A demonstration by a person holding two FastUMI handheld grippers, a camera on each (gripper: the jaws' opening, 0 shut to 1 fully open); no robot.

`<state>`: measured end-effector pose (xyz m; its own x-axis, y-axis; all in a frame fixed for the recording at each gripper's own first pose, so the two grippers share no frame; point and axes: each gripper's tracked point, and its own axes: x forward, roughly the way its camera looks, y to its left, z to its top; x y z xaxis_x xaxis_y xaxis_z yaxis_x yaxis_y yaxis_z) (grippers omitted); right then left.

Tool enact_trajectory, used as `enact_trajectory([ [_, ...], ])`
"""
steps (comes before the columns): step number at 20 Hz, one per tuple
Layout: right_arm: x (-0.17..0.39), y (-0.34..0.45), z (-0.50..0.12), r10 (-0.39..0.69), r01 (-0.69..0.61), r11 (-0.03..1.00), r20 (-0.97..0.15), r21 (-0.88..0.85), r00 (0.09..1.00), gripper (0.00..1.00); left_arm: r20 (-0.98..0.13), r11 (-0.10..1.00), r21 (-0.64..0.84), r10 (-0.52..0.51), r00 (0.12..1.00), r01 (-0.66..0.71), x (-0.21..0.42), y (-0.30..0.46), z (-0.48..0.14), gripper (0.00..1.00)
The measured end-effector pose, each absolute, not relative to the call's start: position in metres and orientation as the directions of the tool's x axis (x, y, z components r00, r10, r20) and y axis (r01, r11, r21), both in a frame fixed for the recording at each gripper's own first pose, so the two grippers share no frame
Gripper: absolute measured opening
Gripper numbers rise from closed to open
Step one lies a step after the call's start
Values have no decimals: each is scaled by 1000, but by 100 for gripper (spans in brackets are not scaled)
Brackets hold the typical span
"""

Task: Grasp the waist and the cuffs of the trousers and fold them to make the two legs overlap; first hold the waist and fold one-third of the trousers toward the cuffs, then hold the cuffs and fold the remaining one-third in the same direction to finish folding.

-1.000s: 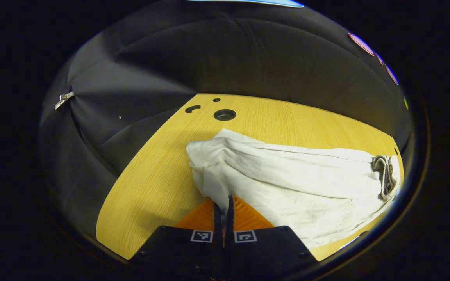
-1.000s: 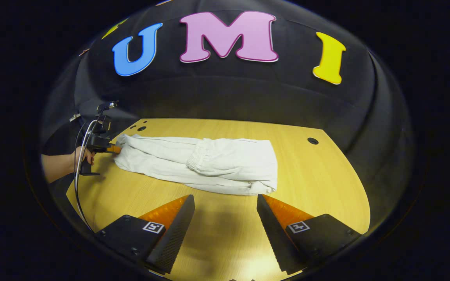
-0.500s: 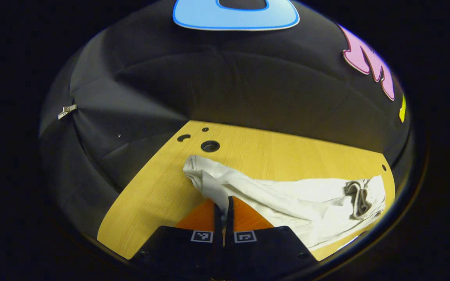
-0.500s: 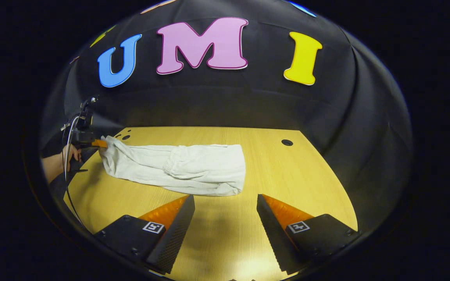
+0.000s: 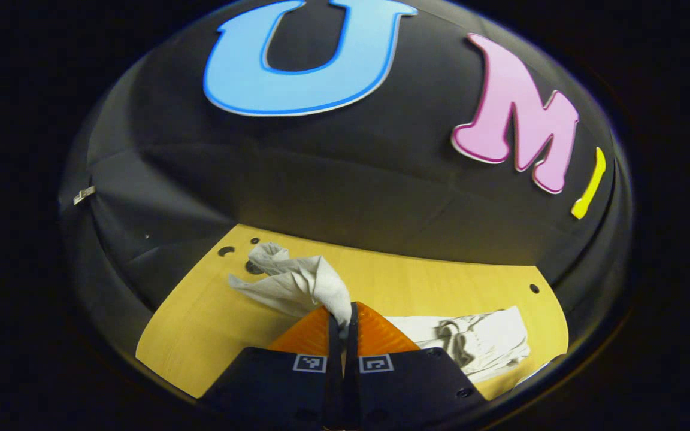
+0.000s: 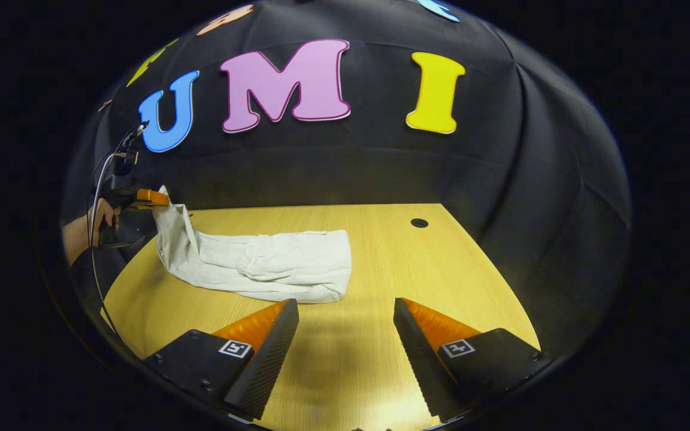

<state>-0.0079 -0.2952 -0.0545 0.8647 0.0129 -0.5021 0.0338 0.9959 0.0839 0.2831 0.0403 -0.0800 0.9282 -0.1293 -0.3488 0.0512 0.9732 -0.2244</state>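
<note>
Since a second ago, the left hand-held gripper [image 6: 152, 198] has risen off the tabletop [image 6: 381, 263], carrying the cuff end of the trousers [image 6: 261, 269] up with it, so that cloth which lay flat now hangs in a slope from its tips down to the wood. In the right gripper view, going from the left, a person's hand [image 6: 102, 215] holds that hand-held gripper at the tabletop's left edge, with a cable looping down from it; the cuff end is pinched in its tips and lifted clear, while the rest of the pale trousers lies flat just to the right, with the gathered waist folded over on top near the middle of the garment. Farther right the wood is bare up to a small round hole [image 6: 419, 222] near the far edge. At the bottom of this view the right hand-held gripper [image 6: 345, 353] hovers above the tabletop with its fingers spread wide apart, near the trousers' front edge and touching nothing. In the left gripper view, the left hand-held gripper [image 5: 343, 326] has its fingers pressed together on a bunch of cuff fabric [image 5: 297, 284] that stands up crumpled to the left of the tips, and the folded part of the trousers [image 5: 477, 341] with the waistband lies on the tabletop [image 5: 201, 323] to the right.
</note>
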Motion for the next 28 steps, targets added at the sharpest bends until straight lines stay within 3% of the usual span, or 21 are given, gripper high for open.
enact_trajectory([
  [7,-16,-341,-52,-34,118,981,-473,150,880,97,-320,963,-179,-252,913,203,280,-93,-37,5],
  [14,-25,-371,-53,-39,153,965,-464,211,885,99,-356,923,-213,-379,854,320,267,-233,-39,5],
  [20,-33,-388,-59,-15,154,954,-472,256,881,99,-384,904,-248,-423,821,349,243,-301,-54,5],
  [24,-34,-402,-65,0,148,952,-482,269,876,99,-451,905,-234,-424,785,355,227,-327,-94,12],
  [26,-41,-410,-69,13,139,951,-484,277,875,99,-480,911,-209,-412,774,355,221,-334,-113,22],
  [28,-40,-411,-73,33,119,953,-486,278,873,99,-489,900,-222,-435,756,375,213,-346,-124,27],
])
